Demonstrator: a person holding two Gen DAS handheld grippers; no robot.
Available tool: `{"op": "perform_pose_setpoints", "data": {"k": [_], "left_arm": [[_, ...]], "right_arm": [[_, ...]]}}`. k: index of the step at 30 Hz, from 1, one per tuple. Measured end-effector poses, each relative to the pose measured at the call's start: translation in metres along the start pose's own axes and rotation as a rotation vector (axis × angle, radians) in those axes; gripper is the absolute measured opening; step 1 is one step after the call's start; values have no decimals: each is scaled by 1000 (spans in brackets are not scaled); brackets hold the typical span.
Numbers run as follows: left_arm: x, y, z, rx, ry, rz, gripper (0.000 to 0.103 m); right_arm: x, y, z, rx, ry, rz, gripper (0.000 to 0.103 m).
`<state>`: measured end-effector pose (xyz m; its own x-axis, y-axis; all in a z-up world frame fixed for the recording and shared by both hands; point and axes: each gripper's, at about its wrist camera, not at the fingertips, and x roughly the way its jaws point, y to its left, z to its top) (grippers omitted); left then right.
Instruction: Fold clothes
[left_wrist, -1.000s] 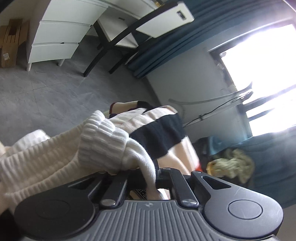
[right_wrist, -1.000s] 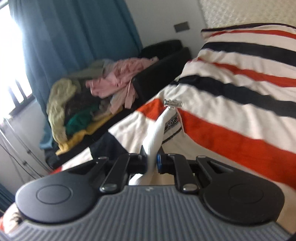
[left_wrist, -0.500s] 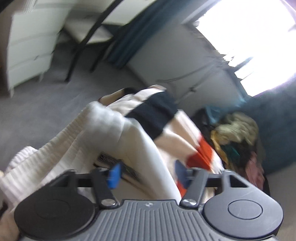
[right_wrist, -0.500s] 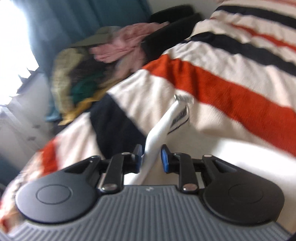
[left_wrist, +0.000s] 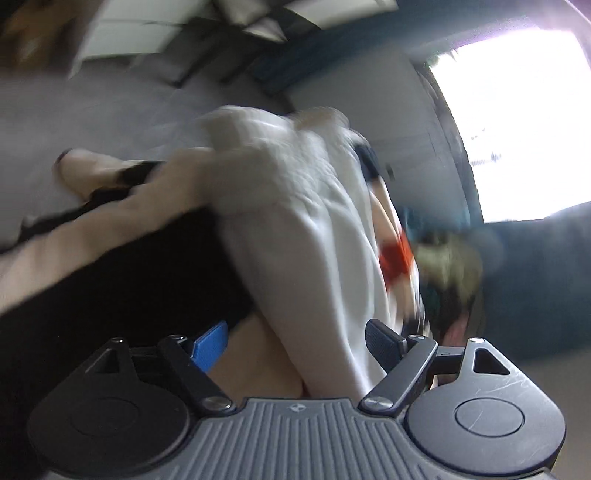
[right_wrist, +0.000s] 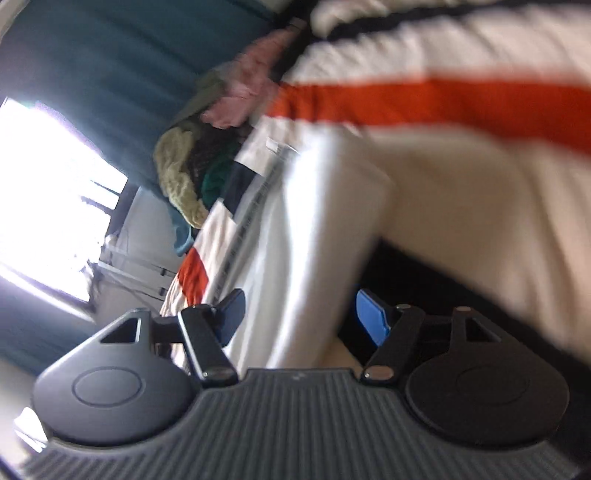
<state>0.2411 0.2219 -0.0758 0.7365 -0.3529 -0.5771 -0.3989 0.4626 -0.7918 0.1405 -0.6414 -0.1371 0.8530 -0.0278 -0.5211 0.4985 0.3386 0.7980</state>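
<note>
Jaws on both grippers wide apart, just been opening. L gripper (left_wrist: 297, 341): white garment (left_wrist: 314, 236) runs between the pads, no squeeze visible; frame blurred. R gripper (right_wrist: 300, 314): same white cloth lies between the pads, not pinched. Garment rests on striped blanket (right_wrist: 424, 99) w/ orange, black, cream bands. Clothes pile (right_wrist: 199, 155) beyond the blanket's far edge, by teal curtain (right_wrist: 110, 62). Grey floor (left_wrist: 92, 110) open left of blanket.

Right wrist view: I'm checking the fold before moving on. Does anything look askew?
Yes. The white ribbed knit garment lies bunched in a thick ridge across the orange, black and cream striped blanket, not flat. It runs between the open pads of the right tool, which have just been opening. Blur hides the edges.
</note>
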Motion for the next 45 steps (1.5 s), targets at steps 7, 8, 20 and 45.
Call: {"op": "perform_pose_setpoints", "data": {"k": [7,8,20,45], "left_arm": [[43,-2,23,-52,-146,-23,76],[51,-7,24,-31,-162,11,70],[52,-43,73,-29,-290,76,9],[-96,22,23,303,-127,243,60]], "right_arm": [[51,4,-13,13,-45,28,69],[61,6,-11,17,-63,24,69],[99,3,41,53,-174,-27,10],[-98,-92,-4,-6,-191,-96,10]]}}
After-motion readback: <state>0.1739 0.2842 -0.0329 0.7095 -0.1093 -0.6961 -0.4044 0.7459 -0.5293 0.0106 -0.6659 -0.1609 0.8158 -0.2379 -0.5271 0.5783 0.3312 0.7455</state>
